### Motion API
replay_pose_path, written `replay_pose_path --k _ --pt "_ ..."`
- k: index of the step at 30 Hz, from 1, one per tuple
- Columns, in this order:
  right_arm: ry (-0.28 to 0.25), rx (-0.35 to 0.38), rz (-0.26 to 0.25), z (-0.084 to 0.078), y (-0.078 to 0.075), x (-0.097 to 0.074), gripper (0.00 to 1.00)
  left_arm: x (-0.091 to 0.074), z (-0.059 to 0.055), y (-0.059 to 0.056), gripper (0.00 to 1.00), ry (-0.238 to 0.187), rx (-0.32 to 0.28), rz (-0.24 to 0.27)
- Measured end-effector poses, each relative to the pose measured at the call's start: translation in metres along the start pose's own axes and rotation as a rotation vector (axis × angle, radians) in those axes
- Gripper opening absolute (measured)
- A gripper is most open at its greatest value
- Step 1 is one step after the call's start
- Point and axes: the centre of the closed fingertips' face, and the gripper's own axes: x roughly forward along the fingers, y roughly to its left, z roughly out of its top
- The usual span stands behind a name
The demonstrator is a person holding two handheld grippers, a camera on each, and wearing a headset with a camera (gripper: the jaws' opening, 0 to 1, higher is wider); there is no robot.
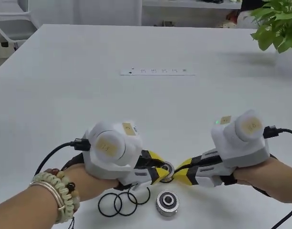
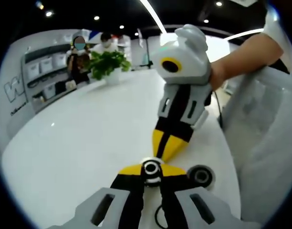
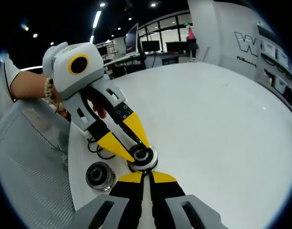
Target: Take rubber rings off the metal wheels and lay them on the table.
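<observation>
Rubber rings: overlapping, flat on the table near me.
Held wheel: clamped between my left gripper jaws.
Right gripper: jaws narrow, tips touching that wheel's rim.
Loose wheel: beside the rings.

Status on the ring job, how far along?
Done: about three rings lie loose on the table.
In hand: the left gripper clamps a wheel. The right gripper, jaws closed, has its tips at that wheel's rim. Whether it pinches a ring, I can't tell.
Left: that wheel, and perhaps the second wheel on the table. I can't tell if it is stripped.
</observation>
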Motion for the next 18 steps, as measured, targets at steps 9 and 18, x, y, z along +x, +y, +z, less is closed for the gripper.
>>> replay_pose_path --k 9,18 --pt "0.017 0.098 -0.040 0.000 -0.007 0.000 0.00 -0.002 0.000 -0.001 0.13 -0.007 0.005 0.003" --pt "-0.025 0.332 -0.009 0.002 -0.011 -0.003 0.00 -0.002 0.000 0.000 0.13 -0.009 0.009 0.002"
